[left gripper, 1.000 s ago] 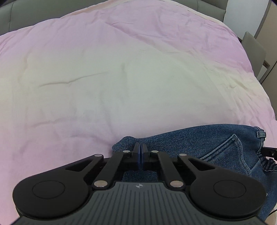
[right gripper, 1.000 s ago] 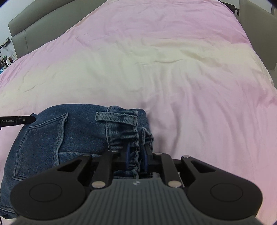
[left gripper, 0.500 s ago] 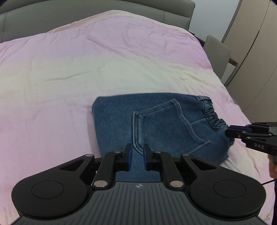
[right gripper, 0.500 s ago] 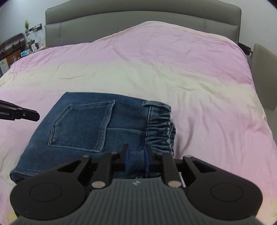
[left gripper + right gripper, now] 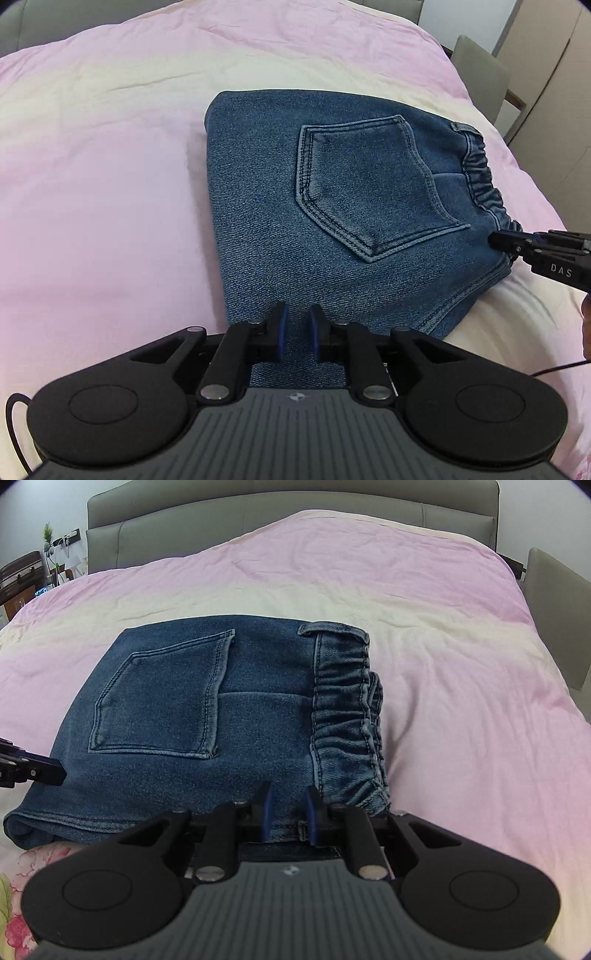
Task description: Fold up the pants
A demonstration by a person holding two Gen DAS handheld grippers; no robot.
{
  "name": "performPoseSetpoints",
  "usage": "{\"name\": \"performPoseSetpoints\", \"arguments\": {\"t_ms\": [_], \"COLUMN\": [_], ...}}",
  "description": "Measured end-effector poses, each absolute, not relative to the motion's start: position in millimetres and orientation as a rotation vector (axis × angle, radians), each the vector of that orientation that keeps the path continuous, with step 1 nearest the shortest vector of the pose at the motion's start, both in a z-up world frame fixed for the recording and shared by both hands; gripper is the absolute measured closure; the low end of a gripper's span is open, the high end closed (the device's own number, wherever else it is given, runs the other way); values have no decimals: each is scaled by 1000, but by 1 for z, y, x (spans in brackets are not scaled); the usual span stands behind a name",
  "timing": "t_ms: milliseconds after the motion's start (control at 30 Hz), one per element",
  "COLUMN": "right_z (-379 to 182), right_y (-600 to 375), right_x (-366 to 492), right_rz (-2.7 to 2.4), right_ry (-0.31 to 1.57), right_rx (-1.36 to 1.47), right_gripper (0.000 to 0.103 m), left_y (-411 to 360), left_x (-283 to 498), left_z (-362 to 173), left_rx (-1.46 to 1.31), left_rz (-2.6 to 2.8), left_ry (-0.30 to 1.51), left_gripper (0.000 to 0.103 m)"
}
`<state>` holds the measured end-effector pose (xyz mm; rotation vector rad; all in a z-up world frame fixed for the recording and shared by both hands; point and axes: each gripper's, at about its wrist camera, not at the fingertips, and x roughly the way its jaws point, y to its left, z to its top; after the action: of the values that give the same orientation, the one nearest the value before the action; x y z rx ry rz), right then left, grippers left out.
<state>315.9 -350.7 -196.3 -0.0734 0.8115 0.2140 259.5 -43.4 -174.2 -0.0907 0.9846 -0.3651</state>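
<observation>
The blue jeans lie folded into a compact packet on the pink and cream bedcover, back pocket up and elastic waistband at the right. My left gripper hovers over the packet's near left edge; its jaws are opening, with denim only beneath them. My right gripper hangs over the near edge by the waistband, its jaws closing a little, still apart and gripping nothing. Each view shows the other gripper's tip: the right gripper and the left gripper.
A grey padded headboard closes the far end of the bed. A grey chair and beige wardrobe doors stand past the right side. A plant and clutter sit at the far left. Floral fabric shows at the near left.
Both grippers have let go of the denim and drawn back toward the near edge. The jeans, bunched a second ago, now lie flat and folded.
</observation>
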Motion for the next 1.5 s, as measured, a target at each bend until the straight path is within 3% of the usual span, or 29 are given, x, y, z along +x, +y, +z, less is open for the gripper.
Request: {"name": "performPoseSetpoints", "arguments": {"t_ms": [300,367,467,633,967,1000,1033,1100,1300,1500], "right_z": [-176,-163,-149,-140,-171,-175,-178,-184,-204,-240], "right_y": [-331,-328,-325,-325,-353,-358,-363,-372,-403,-430], "right_x": [316,305,284,247,203,204,206,211,245,278], "right_rz": [126,128,132,105,-12,-17,-19,-26,-37,-51], "right_ry": [810,788,761,724,679,680,682,685,703,755], "right_rx": [-120,-99,-60,47,435,476,501,538,718,943], "right_gripper": [87,65,60,43,28,27,23,18,6,5], "left_y": [-53,-50,-41,-33,-4,0,4,10,19,12], "left_x": [242,231,217,198,199,202,207,217,261,305], "left_z": [-145,-138,-130,-117,-124,-128,-131,-137,-158,-182], "left_rx": [-53,-73,-89,-103,-330,-359,-383,-431,-572,-600], "left_rz": [-328,-327,-319,-290,-208,-208,-211,-235,-261,-267], "left_ry": [970,963,954,900,827,830,833,835,886,947], "left_gripper": [84,84,83,63,62,55,42,31,31,29]}}
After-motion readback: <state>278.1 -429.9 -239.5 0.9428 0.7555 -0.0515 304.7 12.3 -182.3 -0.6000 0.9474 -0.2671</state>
